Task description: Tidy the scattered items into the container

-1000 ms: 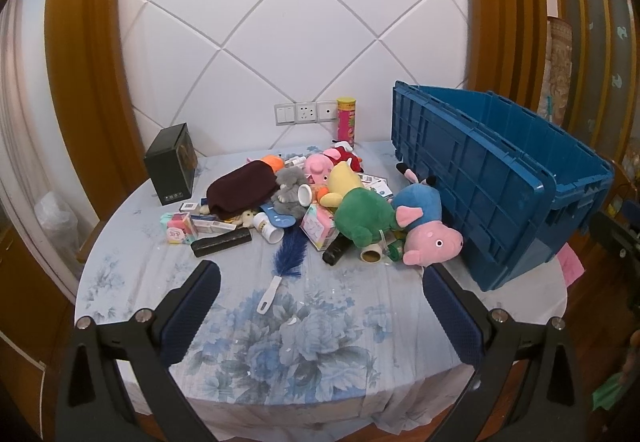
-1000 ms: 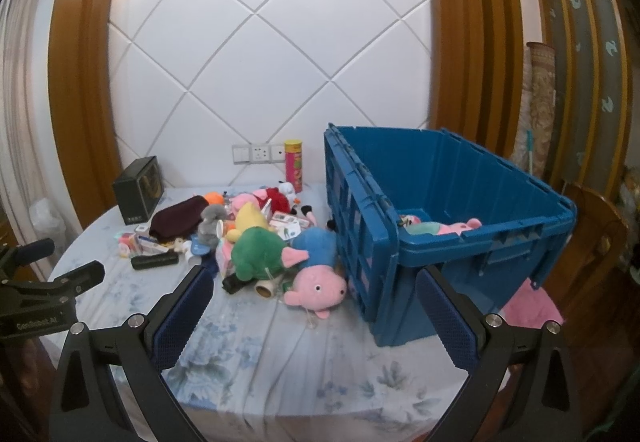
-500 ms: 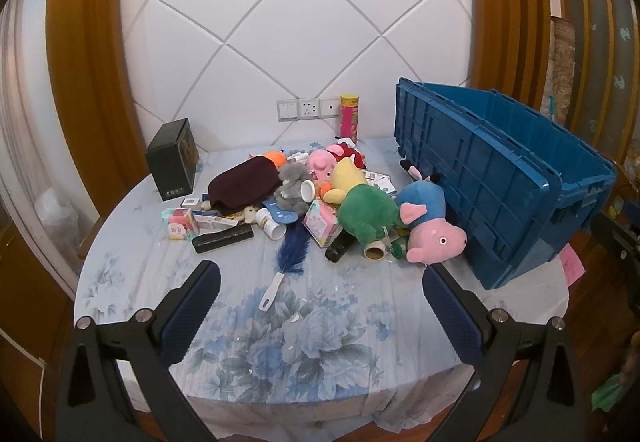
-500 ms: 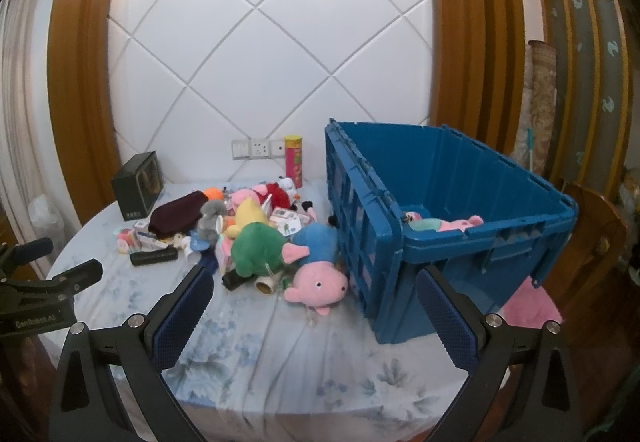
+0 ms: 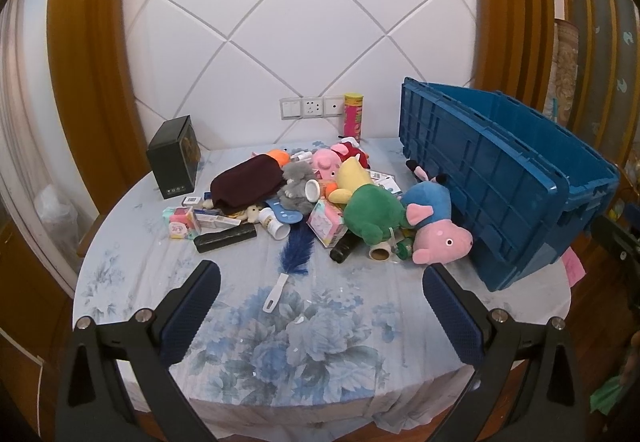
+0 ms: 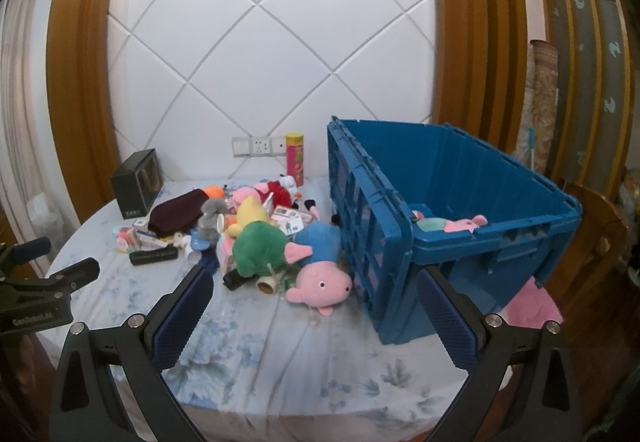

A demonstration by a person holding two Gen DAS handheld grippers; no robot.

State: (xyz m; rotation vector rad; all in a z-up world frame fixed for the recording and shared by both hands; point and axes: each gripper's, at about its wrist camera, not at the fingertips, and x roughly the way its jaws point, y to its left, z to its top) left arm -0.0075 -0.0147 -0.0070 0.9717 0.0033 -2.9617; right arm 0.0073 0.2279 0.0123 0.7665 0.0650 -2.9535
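Your left gripper [image 5: 320,294] and right gripper [image 6: 314,294] are both spread wide with nothing between the fingers, hanging over the near edge of the table [image 5: 320,354]. Past them, the toy pile sits mid-table: a pink pig plush [image 6: 320,284] lies right against the blue crate [image 6: 460,254], with a green plush [image 5: 374,214] beside it. Inside the crate you can only see bits of a pink toy [image 6: 466,224]; the rest is hidden behind the wall.
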